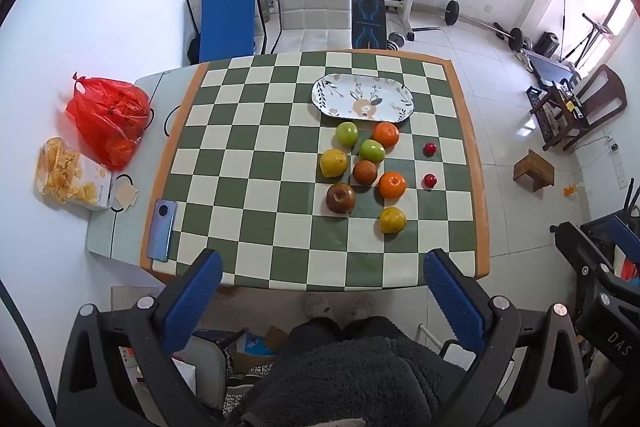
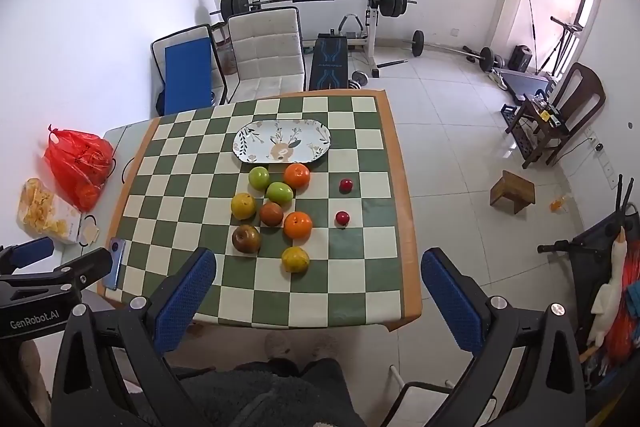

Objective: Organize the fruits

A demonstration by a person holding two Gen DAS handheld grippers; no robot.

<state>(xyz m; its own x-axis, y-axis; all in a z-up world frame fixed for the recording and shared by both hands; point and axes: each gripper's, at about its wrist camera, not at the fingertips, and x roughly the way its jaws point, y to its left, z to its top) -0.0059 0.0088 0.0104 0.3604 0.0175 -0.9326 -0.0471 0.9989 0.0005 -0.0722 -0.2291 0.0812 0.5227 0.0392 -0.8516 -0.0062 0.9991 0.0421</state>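
Both tools are high above the near edge of the table, nothing picked yet. Our left gripper [image 1: 322,279] has its blue pads spread wide w/ nothing between them; same for our right gripper [image 2: 318,281], wide apart and empty. Both tilt steeply down at the checkered table [image 2: 360,303].

Fruit sits loose in a cluster right of table centre. Nearest us is a yellow fruit [image 2: 295,259], then a brown apple [image 2: 246,238] to its left. Behind those: an orange [image 2: 298,225], a dark reddish fruit [image 2: 271,213], another yellow fruit [image 2: 243,205]. Further back are two green apples [image 2: 279,192], touching or nearly so, and a second orange [image 2: 297,175]. Two small red fruits [image 2: 342,218] sit apart on the right. The oval patterned plate [image 2: 244,147] lies just beyond the cluster, empty.

Our read: the plate is the likely target, so step one is a first pick. Best to start w/ the near yellow fruit, since it has clear space around it. Come down w/ pads either side at its widest part, close gently as round fruit can roll or squirt out. Carry it over the other fruit, not through it, and set it at the plate's far end so later pieces have room. Fruit in the middle is packed close; take outer ones first to avoid nudging neighbours. Small red ones may slip between pads, so centre them well.

The phone [image 2: 114,263] at the near left edge and the red bag [image 2: 76,163] stay out of this.
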